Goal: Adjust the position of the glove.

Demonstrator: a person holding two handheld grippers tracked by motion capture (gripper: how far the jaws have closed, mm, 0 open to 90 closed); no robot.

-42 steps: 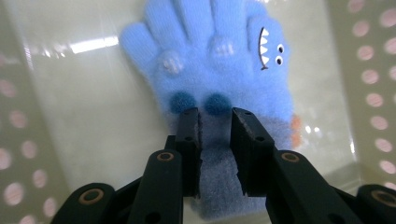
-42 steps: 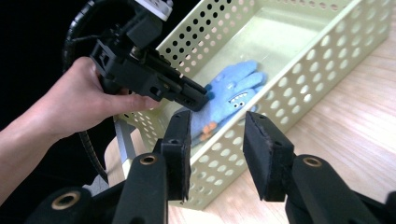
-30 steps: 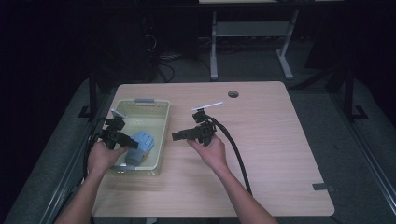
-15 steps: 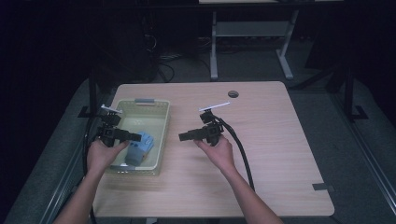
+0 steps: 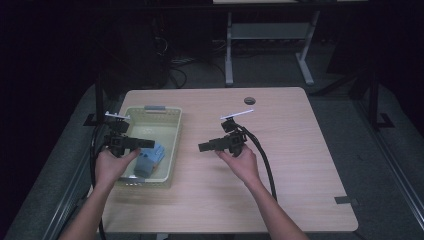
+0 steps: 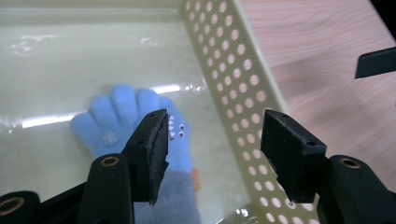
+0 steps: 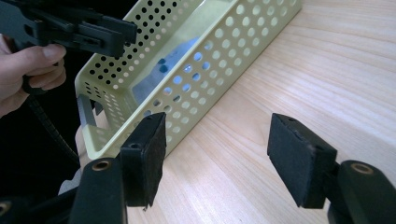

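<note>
here we see the blue glove (image 6: 140,126) lying flat on the floor of the pale yellow basket (image 5: 170,145), near the basket's end closest to the person, fingers spread. the left gripper (image 6: 212,144) hovers above it with its jaws apart and nothing between them; they have just been opening. the right gripper (image 5: 202,147) hangs over the bare wooden table (image 5: 300,165) just beside the basket's perforated wall, pointing toward it. its jaws have just been opening too, and they hold nothing.
</note>
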